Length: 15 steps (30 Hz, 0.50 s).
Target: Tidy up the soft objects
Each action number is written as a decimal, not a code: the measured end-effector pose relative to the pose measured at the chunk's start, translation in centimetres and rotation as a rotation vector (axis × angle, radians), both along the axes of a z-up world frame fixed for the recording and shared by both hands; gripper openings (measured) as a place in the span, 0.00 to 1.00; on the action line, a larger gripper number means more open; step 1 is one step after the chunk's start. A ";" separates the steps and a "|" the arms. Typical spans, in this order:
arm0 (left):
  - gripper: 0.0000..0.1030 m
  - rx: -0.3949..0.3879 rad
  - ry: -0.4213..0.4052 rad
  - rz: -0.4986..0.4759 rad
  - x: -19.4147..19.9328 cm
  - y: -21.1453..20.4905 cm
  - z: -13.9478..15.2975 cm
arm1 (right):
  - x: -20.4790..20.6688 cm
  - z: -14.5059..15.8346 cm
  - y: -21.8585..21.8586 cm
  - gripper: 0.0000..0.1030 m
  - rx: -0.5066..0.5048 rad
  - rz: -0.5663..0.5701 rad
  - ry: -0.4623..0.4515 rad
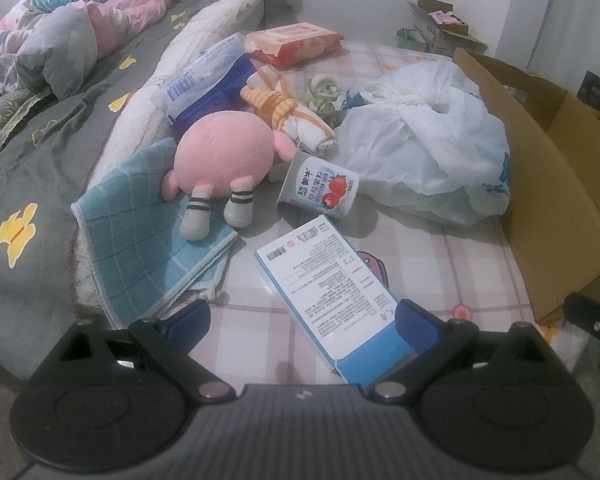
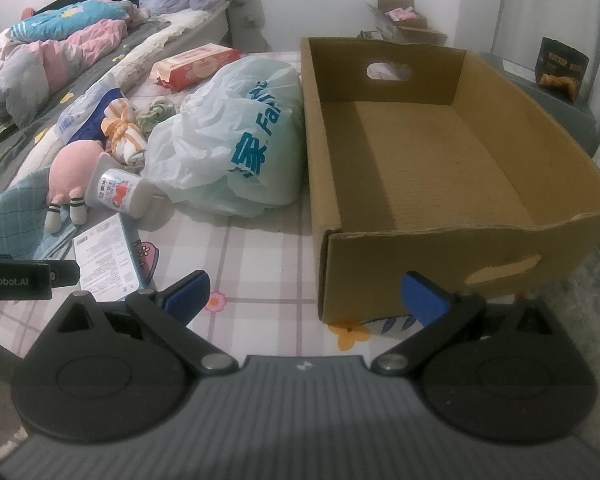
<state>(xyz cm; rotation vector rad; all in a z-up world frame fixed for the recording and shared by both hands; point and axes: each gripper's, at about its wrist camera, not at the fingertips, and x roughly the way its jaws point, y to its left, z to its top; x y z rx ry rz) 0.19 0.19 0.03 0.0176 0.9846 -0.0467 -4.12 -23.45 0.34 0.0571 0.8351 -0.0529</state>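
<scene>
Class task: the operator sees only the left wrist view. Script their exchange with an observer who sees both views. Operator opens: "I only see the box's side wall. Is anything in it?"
Observer: No, the box is empty; only its bare floor shows.
Operator: Does it have handles?
Observer: Yes, a cut-out hole in the far wall and one in the near wall.
Operator: What is the right gripper doing?
Observer: The right gripper is open, holding nothing, by the box's near corner.

Pink plush (image 1: 224, 152), blue checked cloth (image 1: 148, 248).
</scene>
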 end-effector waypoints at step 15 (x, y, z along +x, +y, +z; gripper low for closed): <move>0.96 -0.005 0.004 0.001 -0.1 0.3 -0.2 | 0.1 0.1 0.2 0.99 -0.005 -0.002 0.002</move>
